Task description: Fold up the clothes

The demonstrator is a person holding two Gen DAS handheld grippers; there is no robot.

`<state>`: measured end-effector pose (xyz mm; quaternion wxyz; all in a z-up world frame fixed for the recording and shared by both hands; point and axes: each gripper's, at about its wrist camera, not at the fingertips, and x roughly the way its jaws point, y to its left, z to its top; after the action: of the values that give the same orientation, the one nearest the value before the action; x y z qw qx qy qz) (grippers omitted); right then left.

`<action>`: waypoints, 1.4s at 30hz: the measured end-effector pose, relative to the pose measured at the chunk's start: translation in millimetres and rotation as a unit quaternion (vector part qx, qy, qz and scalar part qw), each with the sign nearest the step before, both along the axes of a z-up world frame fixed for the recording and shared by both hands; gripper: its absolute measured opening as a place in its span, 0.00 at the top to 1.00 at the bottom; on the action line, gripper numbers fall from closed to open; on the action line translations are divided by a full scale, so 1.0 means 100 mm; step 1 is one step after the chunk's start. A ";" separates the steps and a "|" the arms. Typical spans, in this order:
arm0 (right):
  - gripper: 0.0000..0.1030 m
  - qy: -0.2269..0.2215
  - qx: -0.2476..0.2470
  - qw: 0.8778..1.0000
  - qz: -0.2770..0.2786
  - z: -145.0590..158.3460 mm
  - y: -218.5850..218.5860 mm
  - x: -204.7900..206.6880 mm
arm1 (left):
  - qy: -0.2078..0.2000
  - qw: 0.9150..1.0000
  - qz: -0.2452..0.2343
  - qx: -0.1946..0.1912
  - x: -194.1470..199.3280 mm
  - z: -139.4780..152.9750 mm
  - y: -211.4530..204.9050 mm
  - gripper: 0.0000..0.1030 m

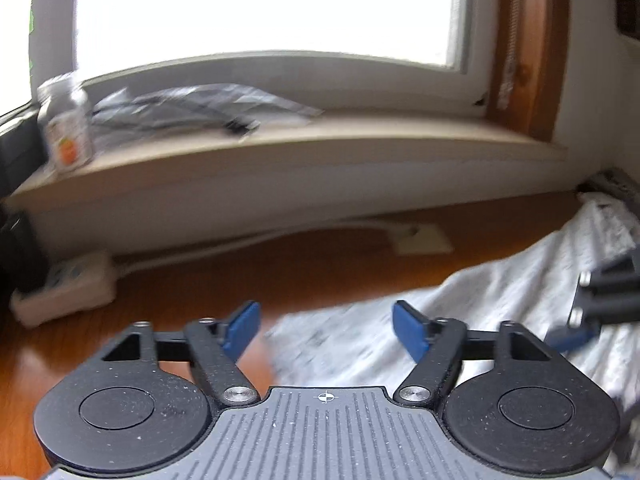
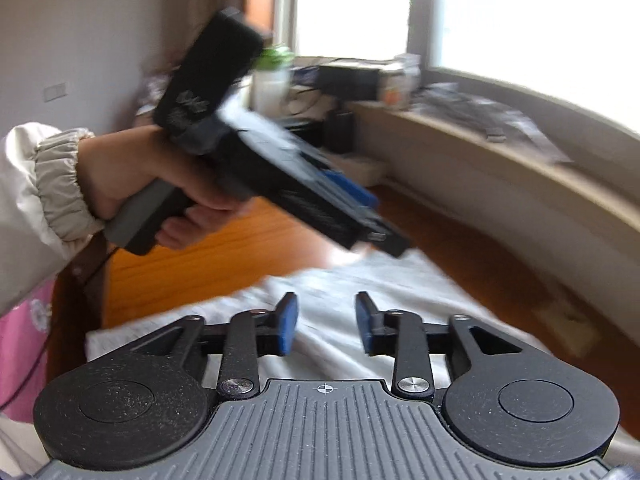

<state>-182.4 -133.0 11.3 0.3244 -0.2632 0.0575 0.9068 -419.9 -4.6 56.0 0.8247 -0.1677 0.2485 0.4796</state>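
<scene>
The left gripper (image 1: pixel 326 330) has its jaws spread wide with nothing between them; the right gripper (image 2: pixel 326 326) has its jaws partly apart, also empty. A pale grey garment (image 2: pixel 360 284) lies on the wooden surface (image 1: pixel 280 264) beneath both. At ten o'clock in the right view, a hand (image 2: pixel 160 184) holds the left gripper's handle.

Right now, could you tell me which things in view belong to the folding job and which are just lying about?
For the job:
- white garment spread on the wooden surface
- left gripper, open
- right gripper, open

Lying about:
- bottle on the windowsill
- plastic wrapping on the sill
- power strip
- potted plant
</scene>
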 end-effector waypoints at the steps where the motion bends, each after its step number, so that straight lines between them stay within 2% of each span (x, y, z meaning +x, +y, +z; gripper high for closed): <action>1: 0.62 -0.004 0.007 1.000 -0.017 0.02 0.00 0.18 | -0.003 1.000 -0.007 0.001 0.10 0.03 0.02 0.24; 4: 0.60 -0.016 0.016 0.996 -0.088 0.12 -0.03 0.83 | -0.010 1.000 -0.029 0.004 0.44 0.08 0.12 0.15; 7: 0.57 -0.029 0.021 0.983 -0.181 0.23 -0.14 1.63 | -0.017 0.999 -0.052 -0.001 0.84 0.10 0.22 0.13; 9: 0.57 -0.032 0.020 0.967 -0.252 0.30 -0.27 2.21 | -0.023 0.998 -0.064 -0.009 1.09 0.08 0.28 0.13; 12: 0.55 -0.016 0.010 0.940 -0.340 0.24 -0.50 2.93 | -0.020 0.998 -0.065 -0.017 1.34 -0.03 0.30 0.13; 14: 0.49 -0.005 0.003 0.918 -0.396 0.19 -0.65 3.40 | -0.014 0.998 -0.065 -0.019 1.46 -0.14 0.27 0.13; 16: 0.48 0.010 -0.008 0.904 -0.427 0.04 -0.76 3.67 | -0.017 0.997 -0.065 -0.025 1.50 -0.23 0.23 0.13; 19: 0.48 0.024 -0.017 0.896 -0.443 -0.20 -0.87 3.78 | -0.011 0.998 -0.059 -0.027 1.51 -0.37 0.19 0.13; 23: 0.48 0.045 -0.016 0.894 -0.446 -0.29 -0.84 3.77 | -0.002 0.998 -0.052 -0.037 1.49 -0.44 0.21 0.13; 25: 0.49 0.049 -0.013 0.890 -0.454 -0.23 -0.76 3.81 | 0.000 0.998 -0.050 -0.035 1.48 -0.44 0.20 0.12; 29: 0.48 0.034 -0.012 0.877 -0.479 -0.12 -0.51 3.96 | 0.007 0.998 -0.048 -0.032 1.49 -0.44 0.19 0.12; 31: 0.47 0.030 -0.017 0.870 -0.491 -0.08 -0.33 4.05 | 0.003 0.998 -0.051 -0.034 1.47 -0.44 0.20 0.05; 32: 0.46 0.034 -0.025 0.867 -0.496 -0.07 -0.23 4.10 | -0.003 0.998 -0.054 -0.036 1.46 -0.44 0.20 0.02; 34: 0.41 0.033 -0.039 0.865 -0.499 -0.09 -0.01 4.15 | -0.011 0.997 -0.058 -0.039 1.44 -0.44 0.21 0.02; 36: 0.41 0.023 -0.050 0.857 -0.512 -0.15 0.17 4.18 | -0.019 0.997 -0.061 -0.042 1.42 -0.44 0.22 0.02; 38: 0.46 0.011 -0.062 0.846 -0.530 -0.21 0.34 4.21 | -0.025 0.997 -0.064 -0.044 1.42 -0.43 0.22 0.01; 39: 0.64 0.010 -0.068 0.843 -0.534 -0.23 0.39 4.23 | -0.028 0.996 -0.065 -0.044 1.41 -0.43 0.23 0.01; 40: 0.86 0.014 -0.076 0.844 -0.531 -0.23 0.41 4.25 | -0.032 0.996 -0.067 -0.045 1.41 -0.43 0.23 0.01; 41: 0.90 0.018 -0.085 0.845 -0.528 -0.22 0.42 4.26 | -0.036 0.996 -0.068 -0.046 1.40 -0.43 0.23 0.01; 42: 0.91 0.011 -0.073 0.845 -0.529 -0.16 0.38 4.24 | -0.040 0.996 -0.069 -0.047 1.39 -0.43 0.23 0.01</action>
<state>242.0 -94.8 -5.2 0.7344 -0.2055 0.2575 0.5933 -280.9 18.8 12.7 0.8563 -0.2076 0.2482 0.4025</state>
